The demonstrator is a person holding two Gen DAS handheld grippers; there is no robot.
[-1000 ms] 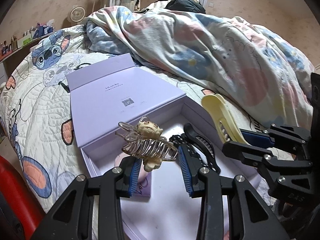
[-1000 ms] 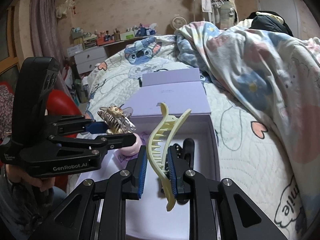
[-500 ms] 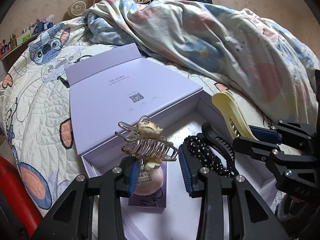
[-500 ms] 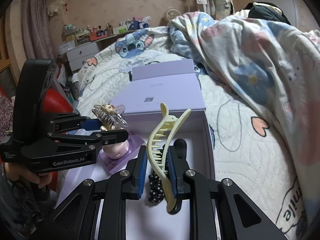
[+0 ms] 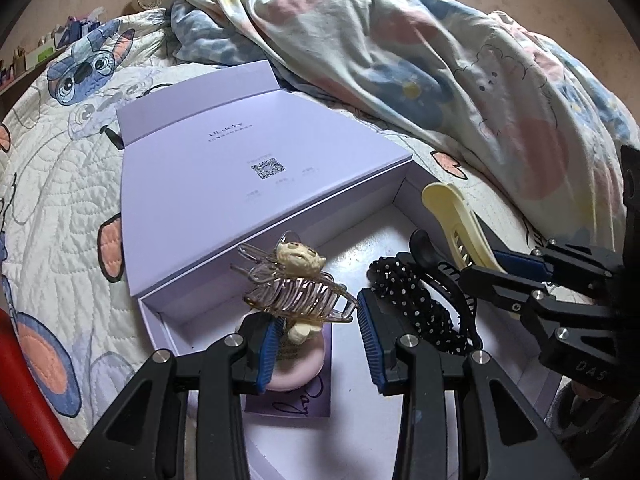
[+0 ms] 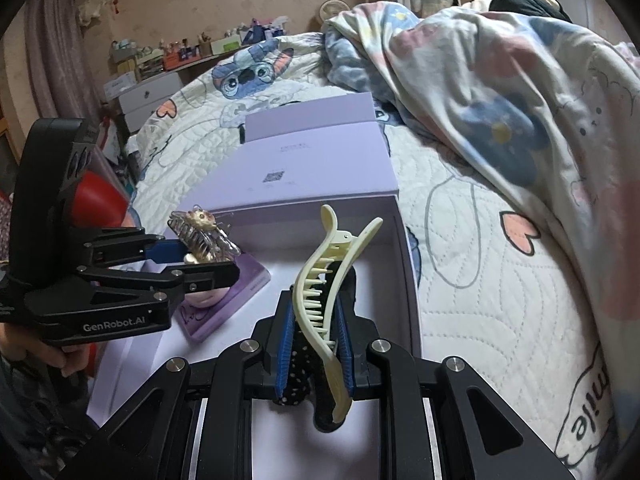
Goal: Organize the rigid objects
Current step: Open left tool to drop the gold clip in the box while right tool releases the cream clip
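Observation:
An open lilac box (image 5: pixel 404 200) (image 6: pixel 320 204) lies on the bed, its lid folded back. My left gripper (image 5: pixel 318 338) (image 6: pixel 200 258) is shut on a clear claw clip with a cream bear (image 5: pixel 298 288) (image 6: pixel 202 232), held above the box's left part. My right gripper (image 6: pixel 314 344) (image 5: pixel 496 266) is shut on a pale yellow claw clip (image 6: pixel 326 292) (image 5: pixel 452 216), held above the box's right part. Inside the box lie a black polka-dot hair clip (image 5: pixel 416 304) (image 6: pixel 294 376) and a pink round item on a purple card (image 5: pixel 296 376) (image 6: pixel 224 300).
A quilted cartoon bedspread (image 5: pixel 60 184) surrounds the box. A rumpled floral duvet (image 5: pixel 460 68) (image 6: pixel 520 80) lies behind and to the right. A red object (image 5: pixel 24 412) sits at the left edge. Drawers and a cluttered shelf (image 6: pixel 160 64) stand beyond the bed.
Both grippers, still holding their clips, have moved forward and down over the box. The box interior and polka-dot clip show more fully now.

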